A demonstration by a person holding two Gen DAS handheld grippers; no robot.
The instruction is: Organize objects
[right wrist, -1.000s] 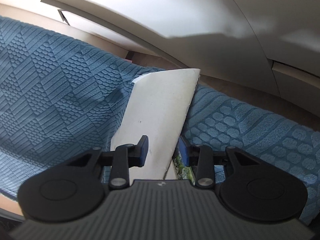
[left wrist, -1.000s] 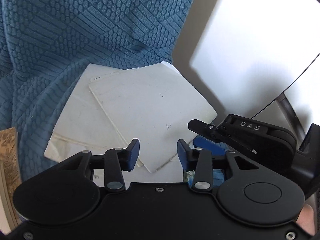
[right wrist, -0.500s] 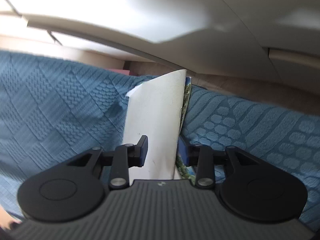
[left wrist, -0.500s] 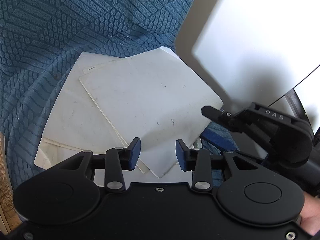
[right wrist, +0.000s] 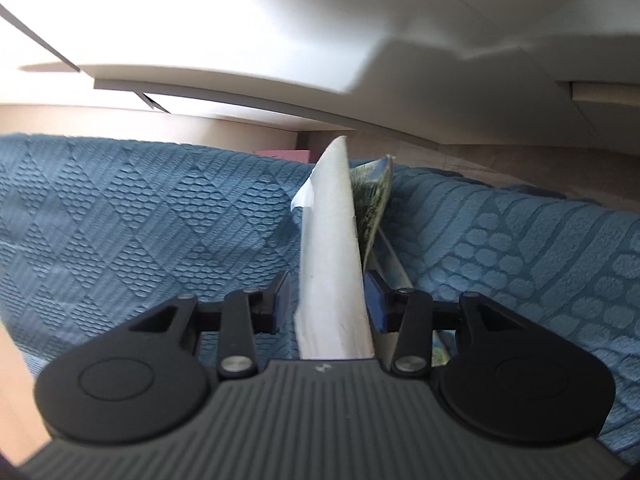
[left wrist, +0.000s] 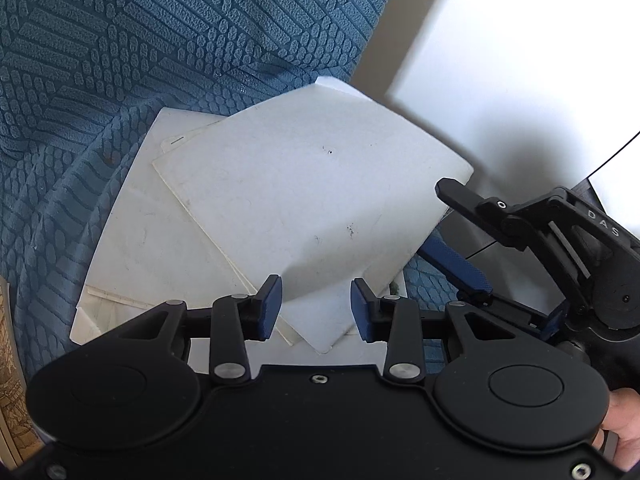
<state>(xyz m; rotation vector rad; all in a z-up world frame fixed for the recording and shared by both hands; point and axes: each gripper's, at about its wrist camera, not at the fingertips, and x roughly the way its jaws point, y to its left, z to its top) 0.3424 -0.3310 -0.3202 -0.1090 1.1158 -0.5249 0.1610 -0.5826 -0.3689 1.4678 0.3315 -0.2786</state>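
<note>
A stack of white cards (left wrist: 160,248) lies on a blue textured blanket (left wrist: 120,40), and the top white card (left wrist: 304,200) is raised at its right edge. My left gripper (left wrist: 316,308) hovers open over the stack's near corner, holding nothing. At the raised edge, my right gripper (left wrist: 448,232) has one finger above the card and one below. In the right wrist view the white card (right wrist: 332,240) stands edge-on between the jaws of the right gripper (right wrist: 328,304), which are opening; a gap shows beside the left pad. A green printed sheet (right wrist: 370,196) shows behind the card.
A white panel (left wrist: 500,60) stands beyond the blanket's right edge. A brown printed board (left wrist: 8,360) pokes in at the far left. A white ledge (right wrist: 280,80) runs above the blanket, with a pink item (right wrist: 280,155) behind it. A person's finger (left wrist: 620,420) grips the handle.
The left gripper came nearer to the stack, then held still. The right gripper rolled, the white card turned edge-on between its jaws, the green sheet appeared, and its jaws spread wider.
</note>
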